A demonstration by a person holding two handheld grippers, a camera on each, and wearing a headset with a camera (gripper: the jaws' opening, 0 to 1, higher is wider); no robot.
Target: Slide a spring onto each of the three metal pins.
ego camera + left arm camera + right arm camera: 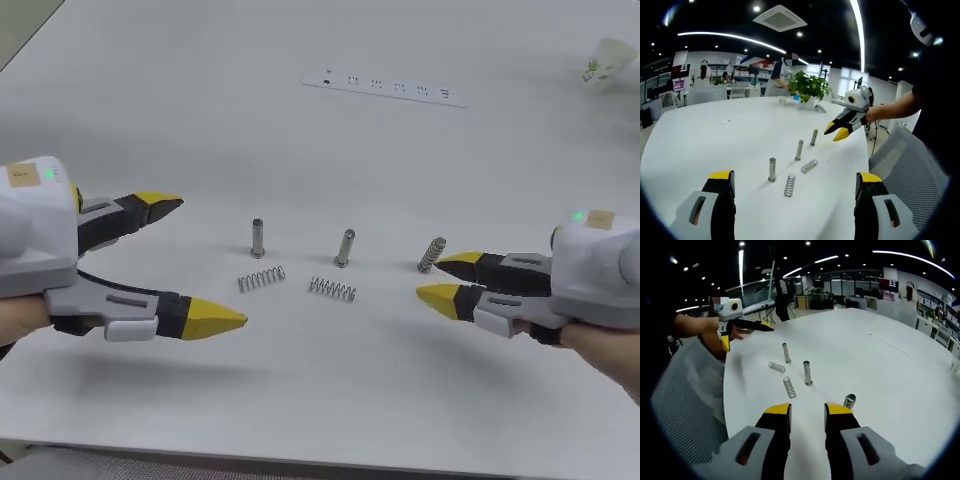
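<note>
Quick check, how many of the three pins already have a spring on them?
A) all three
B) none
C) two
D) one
D: in the head view the rightmost pin wears a spring, while the left pin and middle pin are bare, and the left loose spring and right loose spring lie on the table.

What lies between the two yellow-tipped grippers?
In the head view, between the left gripper and right gripper: a left bare steel pin, a middle bare steel pin, a spring-covered right pin, a left loose coil spring, a right loose coil spring.
</note>
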